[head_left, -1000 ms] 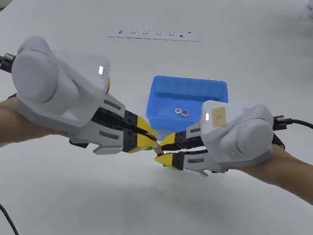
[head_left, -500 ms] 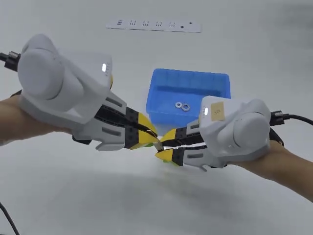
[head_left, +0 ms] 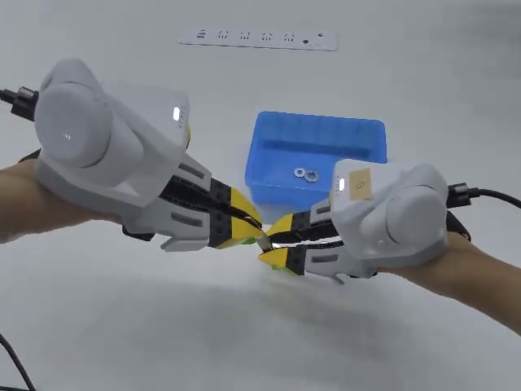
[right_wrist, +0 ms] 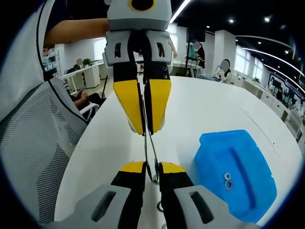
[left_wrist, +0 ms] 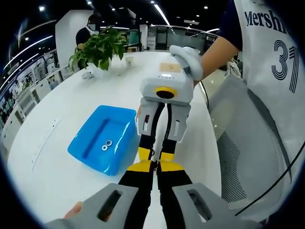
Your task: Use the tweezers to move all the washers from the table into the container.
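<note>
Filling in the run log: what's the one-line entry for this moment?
left gripper: shut on tweezers | right gripper: shut on tweezers, facing left gripper | container: two washers inside

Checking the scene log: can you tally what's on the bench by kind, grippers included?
washers, in the container: 2
container, blue: 1
tweezers: 1
power strip: 1
grippers: 2, left gripper and right gripper
Total: 7

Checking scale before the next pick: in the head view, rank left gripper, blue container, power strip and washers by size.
1. left gripper, largest, but nearest the camera.
2. blue container.
3. power strip, thinner, farther back.
4. washers, smallest.
</note>
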